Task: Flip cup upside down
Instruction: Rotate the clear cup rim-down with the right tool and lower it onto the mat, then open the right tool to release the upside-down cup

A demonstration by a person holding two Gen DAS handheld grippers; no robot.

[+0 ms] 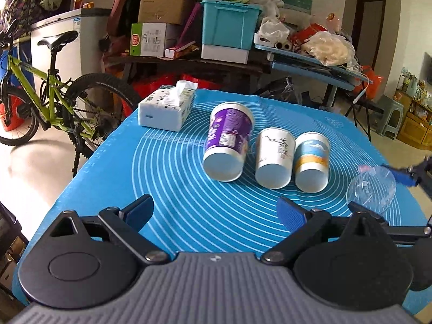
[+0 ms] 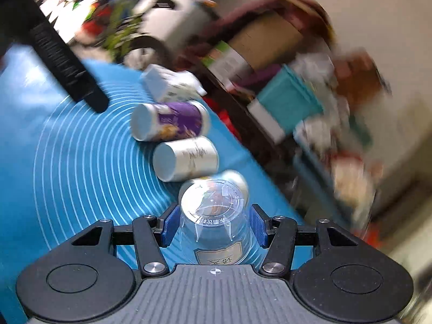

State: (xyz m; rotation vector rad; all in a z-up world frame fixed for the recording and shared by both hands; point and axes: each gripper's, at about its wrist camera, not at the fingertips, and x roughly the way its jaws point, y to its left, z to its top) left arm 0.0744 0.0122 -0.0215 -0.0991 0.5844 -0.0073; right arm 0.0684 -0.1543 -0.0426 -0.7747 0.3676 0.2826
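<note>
Clear plastic, the see-through cup (image 2: 214, 221) is clamped at bottom centre of the right wrist view between the blue pads of the right tongs (image 2: 214, 225), its closed base pointed away and its long axis running along the fingers. The left tongs (image 1: 216, 213) are held spread apart and empty, further off, above the blue ringed mat (image 1: 175, 189) on the surface. The turn is judged to be partly done.

Both wrist views over blue mat (image 1: 189, 189)
</note>
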